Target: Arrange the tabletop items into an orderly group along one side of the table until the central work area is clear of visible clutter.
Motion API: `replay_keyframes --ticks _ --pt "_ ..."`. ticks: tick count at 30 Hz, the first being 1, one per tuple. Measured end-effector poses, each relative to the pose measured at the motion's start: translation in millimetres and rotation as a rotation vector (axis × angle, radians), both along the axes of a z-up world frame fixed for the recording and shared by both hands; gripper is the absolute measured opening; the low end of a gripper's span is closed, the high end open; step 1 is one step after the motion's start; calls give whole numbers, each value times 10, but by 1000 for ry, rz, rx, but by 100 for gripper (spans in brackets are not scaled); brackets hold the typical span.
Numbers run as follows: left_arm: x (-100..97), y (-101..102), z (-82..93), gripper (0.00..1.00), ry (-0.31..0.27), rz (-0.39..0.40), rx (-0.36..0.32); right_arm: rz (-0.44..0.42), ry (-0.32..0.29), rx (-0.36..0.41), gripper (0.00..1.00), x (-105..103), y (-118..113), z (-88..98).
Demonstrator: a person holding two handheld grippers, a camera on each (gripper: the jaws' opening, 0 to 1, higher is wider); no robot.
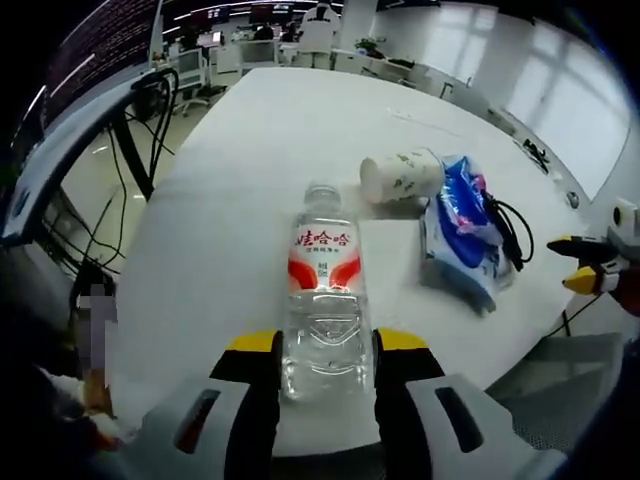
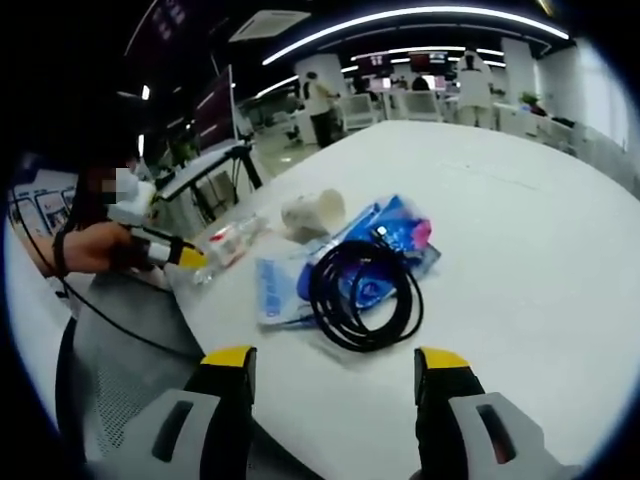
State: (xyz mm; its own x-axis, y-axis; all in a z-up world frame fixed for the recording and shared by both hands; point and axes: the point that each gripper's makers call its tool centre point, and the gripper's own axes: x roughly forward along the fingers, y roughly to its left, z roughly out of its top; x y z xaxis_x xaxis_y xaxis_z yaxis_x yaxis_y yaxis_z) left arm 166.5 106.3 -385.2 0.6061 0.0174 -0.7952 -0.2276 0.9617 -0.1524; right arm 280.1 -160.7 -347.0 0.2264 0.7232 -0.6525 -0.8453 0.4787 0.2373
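In the left gripper view, the left gripper [image 1: 327, 345] has its 2 yellow-tipped jaws closed against the sides of a clear plastic water bottle with a red and white label [image 1: 323, 300], which lies on its side on the white tabletop [image 1: 230, 190] with its cap pointing away from the camera. The grip sits on the lower body of the bottle, probably so it can be slid or lifted toward the other items as 1 piece. Just beyond it lies a tipped-over white paper cup with a green print [image 1: 402, 175], touching a blue and white plastic packet [image 1: 462, 228], and a coiled black cable [image 1: 510, 232] rests against the packet's far side. These 3 things already sit close together near 1 edge of the table, so the bottle looks like the piece left to join them. In the right gripper view, the right gripper [image 2: 335, 362] hangs with its jaws spread wide and nothing between them, lined up on the cable coil [image 2: 365, 292], likely the next thing to tidy. The rest of the table looks bare.
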Motion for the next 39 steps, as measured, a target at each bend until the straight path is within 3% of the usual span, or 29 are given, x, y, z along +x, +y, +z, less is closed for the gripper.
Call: replay_keyframes --ticks 21,39 --pt "-5 -22 31 36 31 -41 9 -42 -18 17 66 92 -103 98" --pt "351 124 101 38 26 -50 9 -81 -17 13 66 73 -287 102"
